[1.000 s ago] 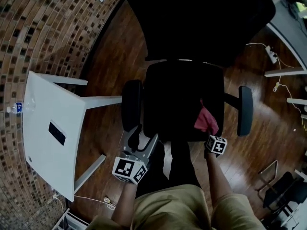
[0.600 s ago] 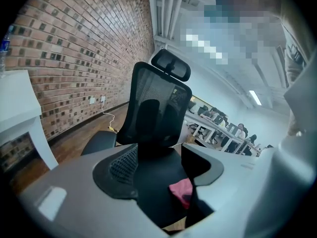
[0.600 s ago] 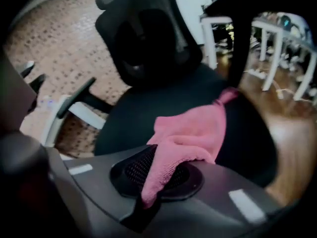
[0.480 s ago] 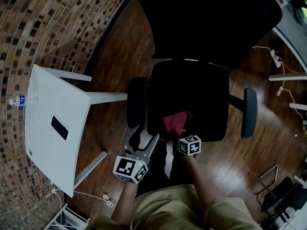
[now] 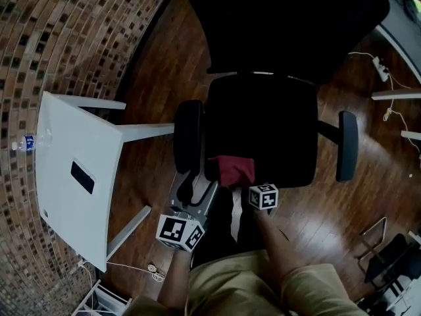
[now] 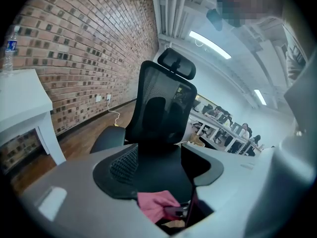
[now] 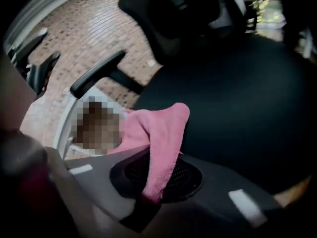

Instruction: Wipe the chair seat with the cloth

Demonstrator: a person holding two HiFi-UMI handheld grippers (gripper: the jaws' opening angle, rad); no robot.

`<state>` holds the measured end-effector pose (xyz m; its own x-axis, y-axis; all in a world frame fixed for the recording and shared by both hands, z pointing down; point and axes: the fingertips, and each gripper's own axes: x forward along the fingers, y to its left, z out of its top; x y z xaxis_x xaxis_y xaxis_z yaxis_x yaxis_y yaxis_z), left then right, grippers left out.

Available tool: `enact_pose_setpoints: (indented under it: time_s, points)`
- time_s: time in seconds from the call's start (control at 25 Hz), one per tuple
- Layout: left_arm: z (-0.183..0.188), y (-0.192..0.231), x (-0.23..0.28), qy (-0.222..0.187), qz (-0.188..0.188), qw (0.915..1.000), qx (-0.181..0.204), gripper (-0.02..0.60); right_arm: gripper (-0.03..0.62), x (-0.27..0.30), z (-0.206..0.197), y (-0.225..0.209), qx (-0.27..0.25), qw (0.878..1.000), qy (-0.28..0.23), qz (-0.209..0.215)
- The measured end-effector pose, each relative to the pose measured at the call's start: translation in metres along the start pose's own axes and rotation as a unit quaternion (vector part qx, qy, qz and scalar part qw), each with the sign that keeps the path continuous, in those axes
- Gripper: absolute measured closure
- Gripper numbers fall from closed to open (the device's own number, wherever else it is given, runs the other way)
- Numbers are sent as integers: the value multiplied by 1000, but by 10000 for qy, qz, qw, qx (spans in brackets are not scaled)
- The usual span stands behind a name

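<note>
The black office chair's seat fills the middle of the head view. A pink cloth lies bunched on the seat's front left part. My right gripper is shut on the cloth's near edge; in the right gripper view the cloth drapes over the lower jaw onto the seat. My left gripper hovers by the front of the left armrest, jaws slightly apart after closing a little. Nothing is between them; through the gap I see the seat and cloth.
A white table stands to the left by the brick wall, with a dark flat object and a water bottle on it. The right armrest juts out. Cables and a power strip lie on the wood floor.
My right gripper has dragged the cloth along the seat's front edge from the right side to the left side. The left gripper has stayed in place.
</note>
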<state>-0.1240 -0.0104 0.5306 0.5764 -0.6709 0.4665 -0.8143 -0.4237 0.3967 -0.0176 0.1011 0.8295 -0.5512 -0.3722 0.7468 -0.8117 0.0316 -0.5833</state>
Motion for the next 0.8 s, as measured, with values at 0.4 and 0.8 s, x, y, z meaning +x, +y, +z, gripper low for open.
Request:
enact_pose_setpoints:
  time_s: [0.4, 0.8]
  points:
    - [12, -24, 18, -194, -257, 9994, -84, 327, 577, -207, 11, -224, 815, 9496, -787, -2923]
    - [0, -1, -9, -110, 14, 9999, 16, 327, 577, 18, -1, 98, -300, 9889, 36, 1455]
